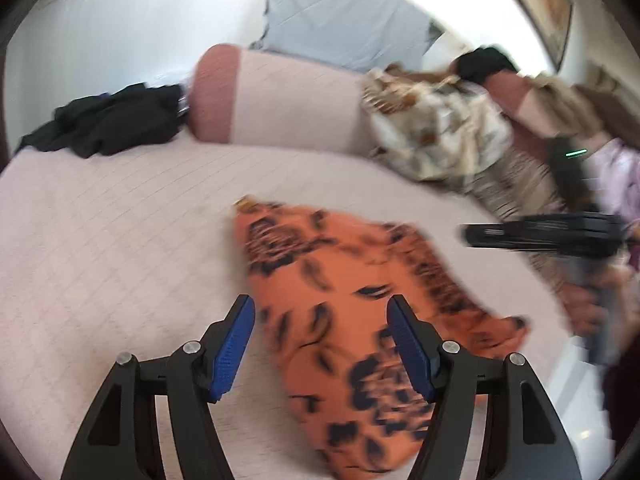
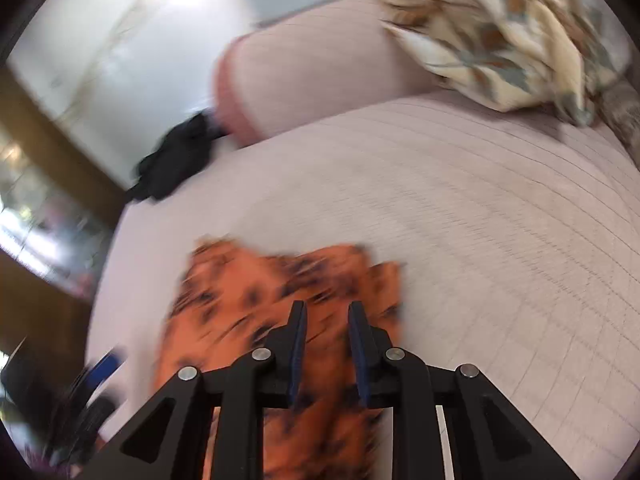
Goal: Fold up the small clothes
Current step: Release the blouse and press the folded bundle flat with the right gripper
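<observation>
Only left wrist shows right gripper point(image 1: 472, 236), side-on.

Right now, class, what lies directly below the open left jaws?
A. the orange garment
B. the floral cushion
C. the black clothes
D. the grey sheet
A: in the left wrist view the orange garment lies on the bed between and below the open jaws; the black clothes lie far off by the bolster.
</observation>
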`<state>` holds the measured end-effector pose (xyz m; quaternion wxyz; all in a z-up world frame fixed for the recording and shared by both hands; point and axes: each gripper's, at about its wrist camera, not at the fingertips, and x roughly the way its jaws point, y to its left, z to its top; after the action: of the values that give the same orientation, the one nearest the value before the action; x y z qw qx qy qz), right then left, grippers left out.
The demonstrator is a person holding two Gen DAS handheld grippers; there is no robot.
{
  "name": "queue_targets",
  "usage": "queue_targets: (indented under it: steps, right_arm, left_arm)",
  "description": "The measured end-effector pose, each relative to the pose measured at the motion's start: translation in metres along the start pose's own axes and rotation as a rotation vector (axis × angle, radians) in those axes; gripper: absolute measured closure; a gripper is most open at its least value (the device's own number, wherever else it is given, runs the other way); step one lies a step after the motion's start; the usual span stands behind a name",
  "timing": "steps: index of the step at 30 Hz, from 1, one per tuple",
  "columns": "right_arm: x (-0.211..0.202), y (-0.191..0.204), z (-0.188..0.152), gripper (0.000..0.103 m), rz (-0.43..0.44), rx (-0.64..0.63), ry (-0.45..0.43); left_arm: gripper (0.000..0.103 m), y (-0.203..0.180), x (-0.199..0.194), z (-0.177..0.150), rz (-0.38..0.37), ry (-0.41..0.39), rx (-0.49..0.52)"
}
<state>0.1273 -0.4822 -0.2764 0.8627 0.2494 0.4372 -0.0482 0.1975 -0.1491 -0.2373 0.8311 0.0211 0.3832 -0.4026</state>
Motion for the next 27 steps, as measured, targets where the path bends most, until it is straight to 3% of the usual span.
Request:
queue_targets:
  steps: [5,8,9,11,15,19,25,27]
  right_arm:
    - [-0.006,0.05,-0.058,0.08,0.025,-0.113,0.093]
    - [0.014,0.04,-0.094,0.08,-0.057,-0.105,0.193]
    - [0.02,0.029,-0.106,0.08,-0.056,-0.08,0.217]
    - [0.014,0.021,-0.114,0.081,-0.009,-0.06,0.186]
    - [0.002,0.036,-0.094,0.079,-0.059,-0.101,0.239]
    - [-0.005,0.042,-0.051,0.079,-0.055,-0.078,0.12]
    - [0.054,0.029,0.002,0.079,-0.118,0.057,0.102]
    - [0.083,0.021,0.011,0.079,-0.194,0.069,0.105]
  left_arm:
    - [0.034,-0.018,0.022,-0.023,0.097,0.101,0.108]
    - [0.033,-0.029,0.033,-0.038,0.157,0.165,0.199]
    - [0.033,-0.03,0.037,-0.041,0.173,0.179,0.201]
    - [0.033,-0.025,0.035,-0.04,0.169,0.183,0.186]
    - [0.032,-0.011,0.035,-0.033,0.123,0.194,0.093]
    - [0.032,-0.01,0.03,-0.032,0.125,0.198,0.088]
    - [0.03,-0.013,0.039,-0.032,0.14,0.214,0.115]
    - [0.027,-0.011,0.043,-0.032,0.134,0.222,0.106]
